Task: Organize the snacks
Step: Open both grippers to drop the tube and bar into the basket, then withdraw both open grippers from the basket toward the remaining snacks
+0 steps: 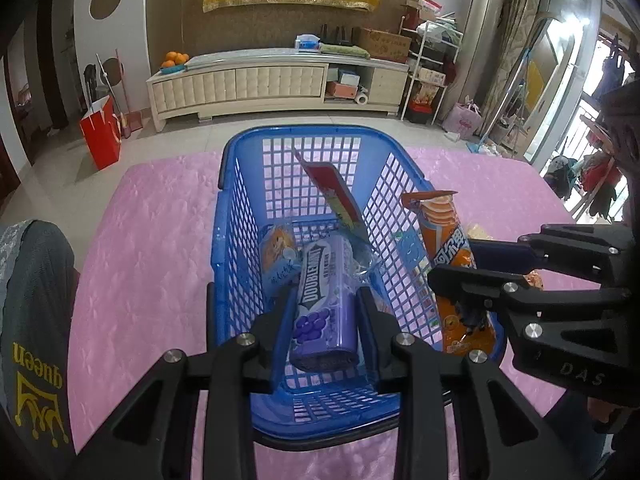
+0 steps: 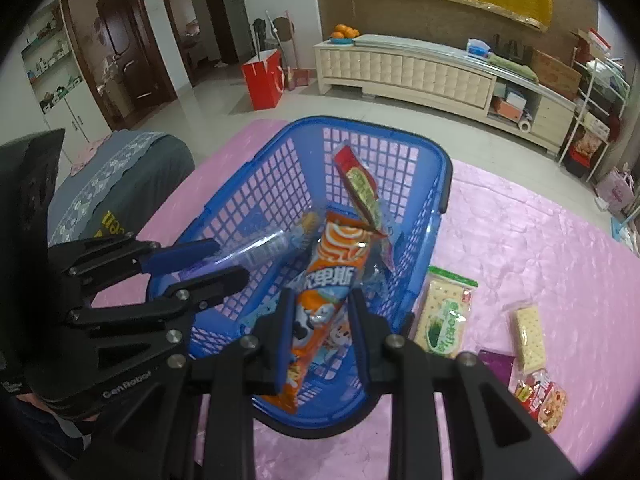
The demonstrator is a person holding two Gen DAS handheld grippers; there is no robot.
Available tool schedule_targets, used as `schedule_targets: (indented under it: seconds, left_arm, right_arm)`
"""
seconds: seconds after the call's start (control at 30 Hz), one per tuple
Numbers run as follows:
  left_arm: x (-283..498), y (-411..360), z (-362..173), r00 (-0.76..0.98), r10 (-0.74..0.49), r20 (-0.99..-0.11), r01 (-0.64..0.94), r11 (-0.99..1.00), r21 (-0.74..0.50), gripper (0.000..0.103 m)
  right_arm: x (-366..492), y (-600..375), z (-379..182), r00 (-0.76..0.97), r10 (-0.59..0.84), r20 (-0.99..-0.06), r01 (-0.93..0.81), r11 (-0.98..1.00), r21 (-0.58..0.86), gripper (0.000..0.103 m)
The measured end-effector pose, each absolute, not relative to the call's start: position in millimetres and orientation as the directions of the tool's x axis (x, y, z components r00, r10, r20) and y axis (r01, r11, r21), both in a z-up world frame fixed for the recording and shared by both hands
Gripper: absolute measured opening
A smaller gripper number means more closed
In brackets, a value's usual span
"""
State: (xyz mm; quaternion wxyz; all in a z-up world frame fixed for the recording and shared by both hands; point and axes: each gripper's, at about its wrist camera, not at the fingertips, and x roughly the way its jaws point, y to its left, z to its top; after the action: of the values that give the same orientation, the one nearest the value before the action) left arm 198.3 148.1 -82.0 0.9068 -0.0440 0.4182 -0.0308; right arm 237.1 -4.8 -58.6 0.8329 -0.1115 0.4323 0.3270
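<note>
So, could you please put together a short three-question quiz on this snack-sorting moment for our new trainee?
1. True or false: the left gripper holds a purple gum bottle over the blue basket.
2. What does the right gripper hold?
A. a green cracker pack
B. an orange snack pack
C. a red paper bag
3. Fill in: the green cracker pack lies on the pink ____, outside the basket.

Key
1. True; its jaws are shut on the bottle.
2. B, the orange snack pack.
3. cloth.
</note>
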Motion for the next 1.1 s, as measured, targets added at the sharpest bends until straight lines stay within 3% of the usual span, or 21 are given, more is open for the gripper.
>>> schedule_targets:
  seconds: [0.17, 0.27, 0.33, 0.4, 0.57, 1.1]
  left_arm:
    - [199, 148, -82, 0.647, -0.098, -0.756, 0.019, 0.993, -0.113, 0.03]
    - [196, 148, -81, 0.651, -0.09, -0.753, 0.018, 0.995, -0.103, 0.038]
    - [194, 148, -79, 0.651, -0.091, -0.753, 0.017, 0.994, -0.105, 0.039]
    - [192, 148, -79, 0.653, -0.088, -0.752, 0.013, 0.994, -0.106, 0.042]
    - [181, 146, -68, 0.669, -0.073, -0.74, -0.001, 0.995, -0.099, 0.055]
    - [135, 93, -5, 0.746, -0.046, -0.664, 0.045, 0.999, -0.018, 0.068]
  right_arm:
    - [236, -7, -61, 0.42, 0.435, -0.797, -0.63, 0.771, 0.09, 0.031]
    - [236, -10, -61, 0.423, 0.423, -0.802, -0.62, 0.78, 0.085, 0.037]
    - [235, -12, -60, 0.426, 0.423, -0.8, -0.615, 0.783, 0.087, 0.064]
    - [232, -14, -55, 0.447, 0.423, -0.788, -0.608, 0.79, 0.079, 0.071]
    - [224, -24, -41, 0.469, 0.428, -0.772, -0.602, 0.795, 0.074, 0.073]
    - [181, -97, 13, 0.573, 0.428, -0.699, -0.561, 0.827, 0.046, 0.075]
